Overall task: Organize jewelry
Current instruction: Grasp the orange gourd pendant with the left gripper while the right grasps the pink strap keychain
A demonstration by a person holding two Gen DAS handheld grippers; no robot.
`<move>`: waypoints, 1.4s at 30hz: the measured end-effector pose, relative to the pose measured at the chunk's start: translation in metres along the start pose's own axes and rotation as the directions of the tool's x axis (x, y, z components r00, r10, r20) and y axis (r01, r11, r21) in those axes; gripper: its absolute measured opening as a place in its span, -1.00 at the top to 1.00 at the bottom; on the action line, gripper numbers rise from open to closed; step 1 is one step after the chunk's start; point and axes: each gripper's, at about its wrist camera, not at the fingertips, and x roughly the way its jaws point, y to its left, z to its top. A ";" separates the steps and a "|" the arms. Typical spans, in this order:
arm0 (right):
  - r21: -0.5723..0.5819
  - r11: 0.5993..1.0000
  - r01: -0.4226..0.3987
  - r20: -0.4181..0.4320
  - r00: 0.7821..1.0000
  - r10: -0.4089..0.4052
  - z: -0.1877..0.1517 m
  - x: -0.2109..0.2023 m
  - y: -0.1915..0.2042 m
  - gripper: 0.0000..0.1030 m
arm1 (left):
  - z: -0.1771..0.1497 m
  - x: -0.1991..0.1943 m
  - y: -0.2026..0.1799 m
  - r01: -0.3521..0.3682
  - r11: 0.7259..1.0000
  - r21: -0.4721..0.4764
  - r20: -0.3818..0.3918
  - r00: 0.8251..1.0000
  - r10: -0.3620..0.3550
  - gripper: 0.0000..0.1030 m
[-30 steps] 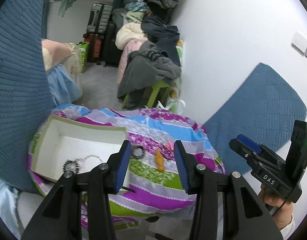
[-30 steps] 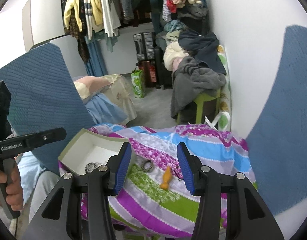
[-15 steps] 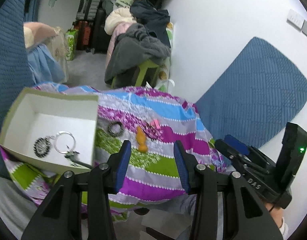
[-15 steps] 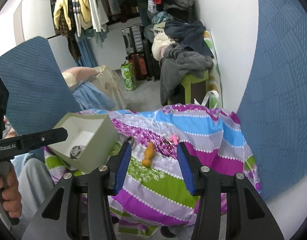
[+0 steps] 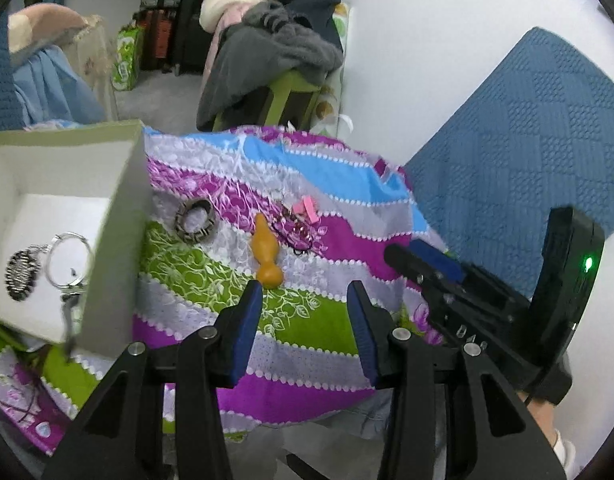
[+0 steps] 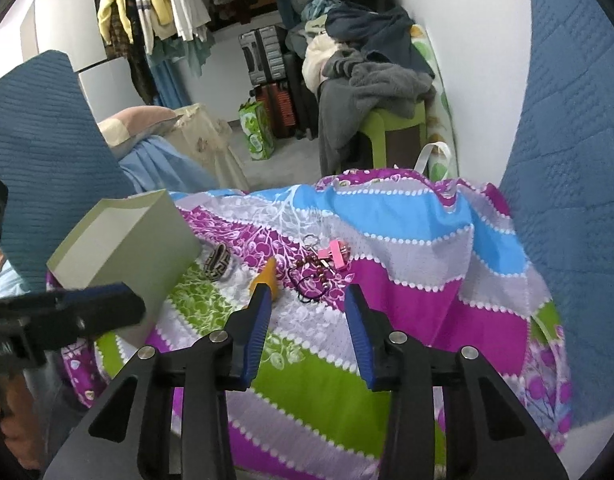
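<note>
Through the left wrist camera I see my left hand-held gripper (image 5: 305, 312) with its jaws apart and nothing between them, poised above the striped purple, green and blue patterned cloth (image 5: 307, 320). Just ahead lies the orange gourd-shaped pendant (image 5: 266, 258), with the brown-and-cream woven ring-shaped bangle (image 5: 196, 221) to its left, the dark beaded string with small rings (image 5: 295, 234) to its right and a pink clip (image 5: 307, 209) beyond that. The open pale green cardboard box (image 5: 119, 216) sits at the left, with a silver keyring with a black-and-white charm (image 5: 43, 264) inside. The right hand-held gripper (image 5: 423, 266) enters from the right. Through the right wrist camera, that gripper's jaws are closing with nothing between them, aimed at the dark beaded string; the pendant is partly behind its left finger. I judge this the approach to the next pick: it calls for lowering onto one loose piece, pinching it without snagging cloth, then carrying it to the box.
</note>
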 end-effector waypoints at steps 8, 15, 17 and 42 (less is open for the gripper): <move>-0.007 1.000 -0.017 -0.054 0.998 0.016 0.016 0.050 -0.024 0.33 | 0.004 0.047 0.005 -0.033 0.999 0.004 -0.043 0.999 0.033 0.14; 0.013 0.999 -0.052 -0.136 0.989 0.053 0.025 0.094 -0.036 0.34 | 0.003 0.086 0.012 -0.061 0.998 0.007 -0.093 0.994 0.061 0.17; 0.013 0.998 -0.055 -0.149 0.987 0.057 0.027 0.103 -0.037 0.34 | 0.002 0.093 0.015 -0.067 0.998 0.003 -0.105 0.992 0.067 0.17; -0.059 0.998 0.006 -0.232 0.973 -0.020 0.020 0.135 -0.029 0.84 | 0.010 0.122 0.022 -0.073 0.996 0.046 -0.083 0.994 0.077 0.45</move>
